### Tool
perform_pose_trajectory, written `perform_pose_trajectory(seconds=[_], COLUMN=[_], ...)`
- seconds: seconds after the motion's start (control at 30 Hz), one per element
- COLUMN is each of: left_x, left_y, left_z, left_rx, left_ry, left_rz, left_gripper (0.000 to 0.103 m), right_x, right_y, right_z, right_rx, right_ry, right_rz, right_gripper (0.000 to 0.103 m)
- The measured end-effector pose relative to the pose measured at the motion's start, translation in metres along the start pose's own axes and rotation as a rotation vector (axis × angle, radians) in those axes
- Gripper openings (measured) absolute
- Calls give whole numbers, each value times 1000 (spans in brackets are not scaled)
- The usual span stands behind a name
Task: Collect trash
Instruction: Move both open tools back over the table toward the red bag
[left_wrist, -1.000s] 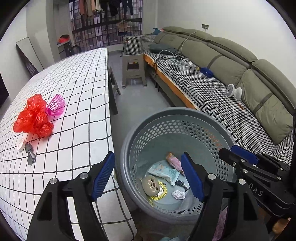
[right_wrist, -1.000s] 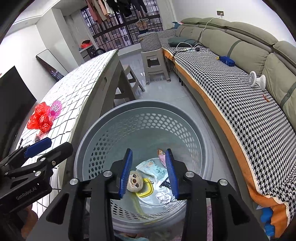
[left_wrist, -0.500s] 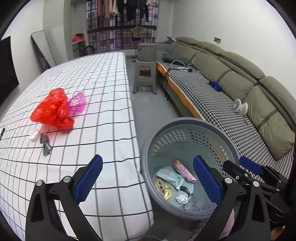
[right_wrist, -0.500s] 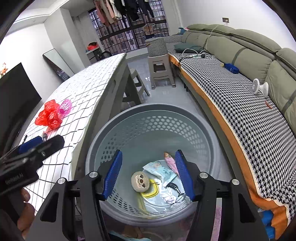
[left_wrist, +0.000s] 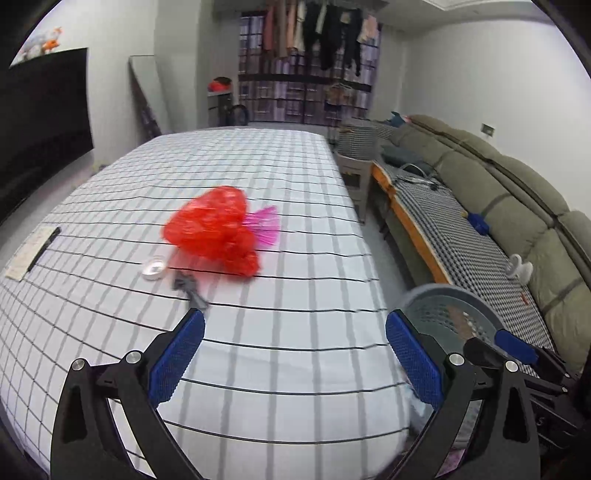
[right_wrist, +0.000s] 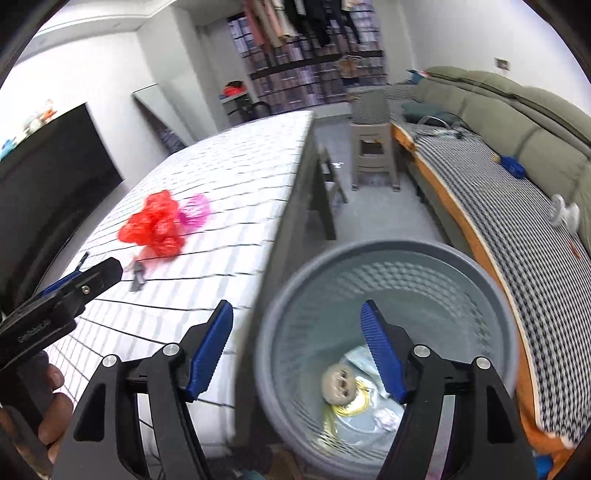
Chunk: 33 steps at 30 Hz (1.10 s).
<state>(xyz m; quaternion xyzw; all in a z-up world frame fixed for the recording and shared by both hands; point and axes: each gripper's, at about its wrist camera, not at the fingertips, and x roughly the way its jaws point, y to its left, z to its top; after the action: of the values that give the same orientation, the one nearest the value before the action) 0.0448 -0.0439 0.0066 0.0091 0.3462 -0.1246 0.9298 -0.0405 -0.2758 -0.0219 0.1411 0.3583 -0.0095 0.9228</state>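
Observation:
A crumpled red plastic bag (left_wrist: 216, 230) (right_wrist: 155, 225) lies on the checked tablecloth (left_wrist: 258, 325), with a pink net cup (left_wrist: 264, 225) (right_wrist: 194, 212) beside it. A small white cap (left_wrist: 154, 267) and a dark clip (left_wrist: 190, 290) lie just in front of the bag. My left gripper (left_wrist: 293, 354) hovers open and empty above the table's near edge. Over the grey perforated basket (right_wrist: 388, 258) (left_wrist: 443, 299), my right gripper (right_wrist: 297, 339) is empty and its jaws are opening. Wrappers and a round toy face (right_wrist: 338, 382) lie in the basket.
The basket stands on the floor between the table and a long sofa (left_wrist: 498, 192) with a checked cover. A plastic stool (right_wrist: 373, 155) stands further back. A paper with a pen (left_wrist: 33, 251) lies at the table's left edge. A dark screen (left_wrist: 40, 122) stands on the left.
My left gripper swung left from over the basket to over the table and opened wider. My right gripper's jaws spread apart and it drew back a little from the basket.

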Motion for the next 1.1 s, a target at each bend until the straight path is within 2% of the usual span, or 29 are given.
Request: perform_pose_trajectory(seconds=[0.27,0.4,0.5,0.6,0.7,0.83,1.1], left_x=[5,11,19,27,31,43,52], left_y=[81,112,133,150,161,175,183], left_z=[0,-4,-6,-6,-8,-13,-17], left_rx=[-129,-162,-193,-214,-225,-242,-275], left_ry=[-6,-5,7,19,22,33,37], left_rz=[137,224,266,299,325,359,358], left_gripper=[97,97,97,97,97,97,97], right_x=[33,54,68,80,95,115,148], right_y=[65,97,114,132,149,170,199], right_z=[24,35,43,51,58,63,65], right_rx=[-130,-203,-247,-280,-315,-386,-471], right_ry=[-2,8,5,1,5,27,48], right_rz=[96,113,128,133,131,120,83], right_gripper=[70,71,75,75,79,79,79])
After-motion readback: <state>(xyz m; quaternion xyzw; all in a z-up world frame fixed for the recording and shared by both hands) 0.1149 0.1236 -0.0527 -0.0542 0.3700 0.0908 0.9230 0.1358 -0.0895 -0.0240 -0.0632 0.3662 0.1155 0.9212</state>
